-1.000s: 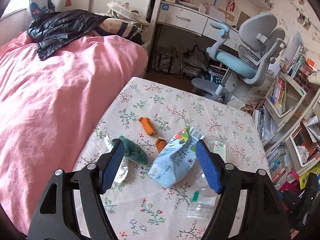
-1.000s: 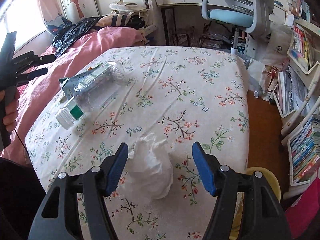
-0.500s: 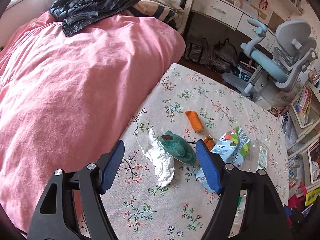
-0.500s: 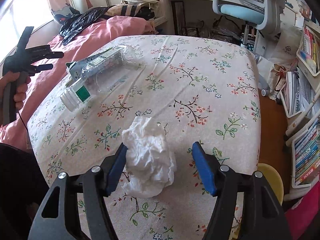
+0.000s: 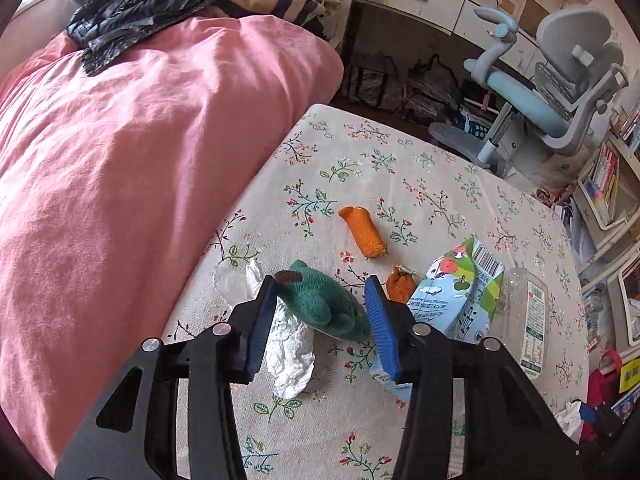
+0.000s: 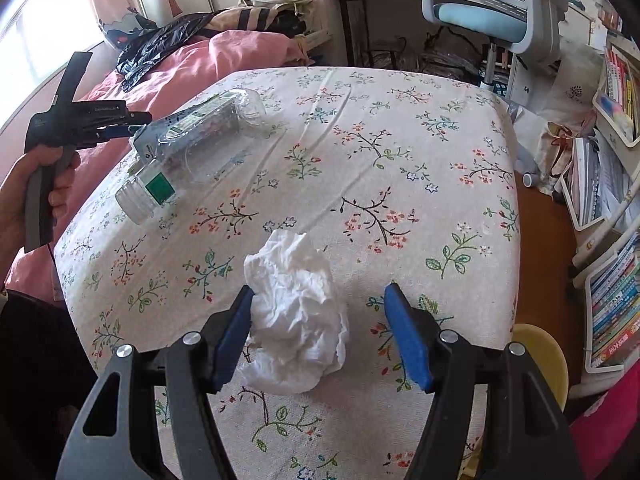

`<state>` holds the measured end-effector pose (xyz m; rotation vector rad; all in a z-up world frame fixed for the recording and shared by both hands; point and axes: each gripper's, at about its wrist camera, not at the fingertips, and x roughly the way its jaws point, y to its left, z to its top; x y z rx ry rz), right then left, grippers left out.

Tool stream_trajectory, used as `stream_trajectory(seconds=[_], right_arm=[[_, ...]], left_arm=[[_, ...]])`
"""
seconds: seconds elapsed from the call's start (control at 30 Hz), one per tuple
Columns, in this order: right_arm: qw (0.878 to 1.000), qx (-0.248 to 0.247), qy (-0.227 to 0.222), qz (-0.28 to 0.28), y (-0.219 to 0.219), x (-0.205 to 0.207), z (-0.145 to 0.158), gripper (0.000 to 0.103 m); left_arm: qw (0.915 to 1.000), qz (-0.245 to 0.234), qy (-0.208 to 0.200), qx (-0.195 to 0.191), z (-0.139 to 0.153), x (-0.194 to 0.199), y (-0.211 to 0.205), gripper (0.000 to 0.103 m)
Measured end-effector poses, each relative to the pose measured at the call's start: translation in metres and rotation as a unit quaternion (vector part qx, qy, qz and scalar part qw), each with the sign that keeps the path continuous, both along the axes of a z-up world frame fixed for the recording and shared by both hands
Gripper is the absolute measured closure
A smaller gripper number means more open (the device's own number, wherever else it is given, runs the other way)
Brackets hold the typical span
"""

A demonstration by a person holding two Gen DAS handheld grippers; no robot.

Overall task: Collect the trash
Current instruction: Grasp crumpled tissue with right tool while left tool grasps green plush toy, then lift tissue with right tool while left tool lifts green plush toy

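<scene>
Two orange scraps [image 5: 362, 231] beyond; closing left hand-held gripper [image 5: 320, 304] straddles green knit lump [image 5: 326, 306]; right spread.

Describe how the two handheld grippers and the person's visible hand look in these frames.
Both the left gripper and the right gripper have black, angular plastic frames with triangular cut-outs, silver round bolt heads and blue ribbed pads on the jaws. Seen from the right wrist view, the left one has a grey pistol-style handle, held by a bare hand, with a thin dark cable hanging below. No sleeve is visible.
</scene>
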<state>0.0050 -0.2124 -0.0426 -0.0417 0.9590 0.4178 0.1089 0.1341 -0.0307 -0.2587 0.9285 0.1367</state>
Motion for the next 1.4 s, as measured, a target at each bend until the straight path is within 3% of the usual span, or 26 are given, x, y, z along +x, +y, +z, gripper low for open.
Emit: stream_trajectory(seconds=[0.17,0.33,0.4,0.47,0.5,0.7,0.87,1.17,1.4], right_arm=[[1.0,-0.002,-0.001,0.001,-0.001,0.001,0.0,0.039],[1.0,-0.01,-0.005,0.004,0.0,0.001,0.0,0.04],[1.0,-0.016,-0.008,0.005,0.001,0.001,0.0,0.05],[1.0,-0.008,-0.006,0.004,-0.001,0.002,0.0,0.06],[1.0,-0.008,-0.006,0.004,-0.002,0.002,0.0,0.066],[1.0,0.005,-0.02,0.001,-0.004,-0.001,0.007,0.078],[0.999,0.028,-0.035,-0.01,-0.009,-0.002,0.012,0.078],[0.994,0.008,-0.104,-0.015,0.002,-0.009,0.017,0.078],[0.993,-0.018,-0.104,-0.054,0.006,-0.013,0.015,0.078]], left_arm=[[0.9996,0.027,0.002,0.003,0.001,-0.001,0.01,0.059],[0.9999,-0.006,0.009,0.008,-0.004,0.008,-0.002,0.063],[0.9995,-0.024,0.011,0.015,-0.005,0.01,-0.01,0.077],[0.9992,-0.034,0.003,0.019,-0.001,0.009,-0.014,0.081],[0.9991,-0.038,-0.001,0.019,0.002,0.008,-0.016,0.082],[0.9971,-0.035,-0.057,0.035,0.034,-0.004,-0.021,0.082],[0.9901,-0.05,-0.12,0.053,0.068,-0.019,-0.038,0.082],[0.9762,-0.133,-0.162,0.056,0.095,-0.042,-0.096,0.082],[0.9652,-0.166,-0.194,0.057,0.113,-0.067,-0.112,0.082]])
